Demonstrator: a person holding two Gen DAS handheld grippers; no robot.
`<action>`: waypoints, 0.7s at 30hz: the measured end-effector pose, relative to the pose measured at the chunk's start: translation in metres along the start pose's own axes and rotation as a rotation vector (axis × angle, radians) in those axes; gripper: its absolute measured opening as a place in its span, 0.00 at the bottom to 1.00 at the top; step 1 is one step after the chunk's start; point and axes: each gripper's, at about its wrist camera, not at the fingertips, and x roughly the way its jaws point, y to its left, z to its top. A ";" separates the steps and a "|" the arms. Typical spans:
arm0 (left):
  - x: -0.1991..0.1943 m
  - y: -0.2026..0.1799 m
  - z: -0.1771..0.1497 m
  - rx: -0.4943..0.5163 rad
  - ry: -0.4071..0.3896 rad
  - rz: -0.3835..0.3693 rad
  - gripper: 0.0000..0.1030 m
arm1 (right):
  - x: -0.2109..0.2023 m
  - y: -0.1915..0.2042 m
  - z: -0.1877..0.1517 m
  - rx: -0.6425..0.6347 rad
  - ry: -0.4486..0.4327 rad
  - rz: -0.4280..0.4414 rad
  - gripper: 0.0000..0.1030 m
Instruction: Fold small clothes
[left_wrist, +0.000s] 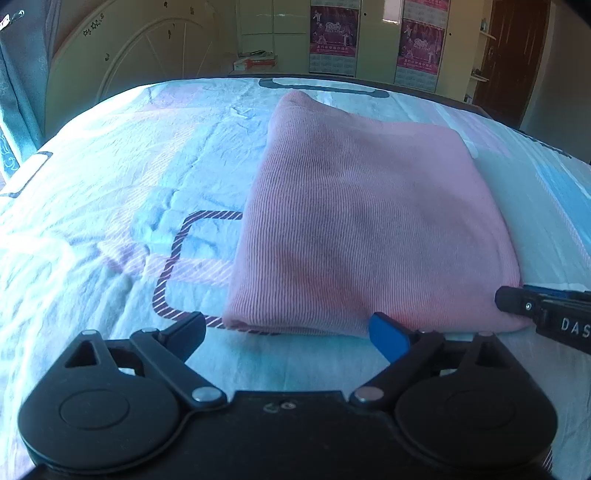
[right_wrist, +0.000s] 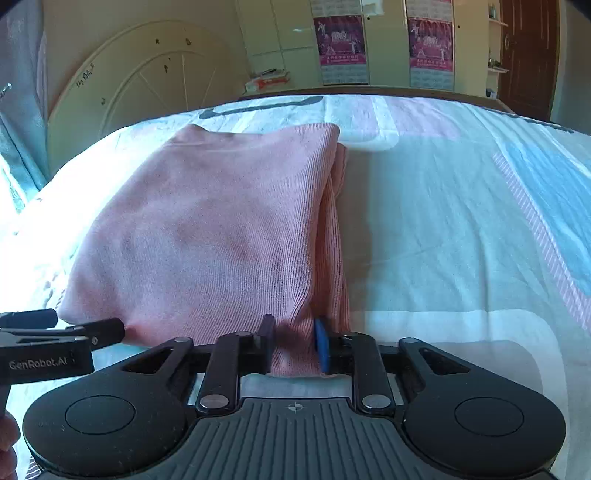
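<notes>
Lying on the bed (left_wrist: 110, 192) as a neat layered rectangle, the pink garment (left_wrist: 354, 221) looks nearly folded — perhaps only releasing remains. The left gripper (left_wrist: 291, 328) gapes wide and empty at its near edge. The right gripper (right_wrist: 295, 343), part open, brackets the near right corner — whether its pads press, I cannot tell.

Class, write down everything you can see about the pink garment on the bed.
The pink garment is a finely ribbed knit, folded into a flat, roughly rectangular stack with layered edges showing along its right side. It lies on the patterned bedsheet. The right tool has its near right corner between its fingers; the left tool stands open at the near left edge, not gripping it.
</notes>
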 end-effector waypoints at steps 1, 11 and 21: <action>-0.007 0.000 -0.003 0.014 -0.003 0.014 0.90 | -0.010 0.001 -0.002 0.002 -0.020 0.009 0.53; -0.143 0.004 -0.048 0.070 -0.111 0.025 0.92 | -0.149 0.009 -0.059 -0.003 -0.107 0.110 0.93; -0.278 -0.014 -0.115 0.065 -0.199 0.006 0.99 | -0.304 0.040 -0.127 -0.003 -0.270 0.074 1.00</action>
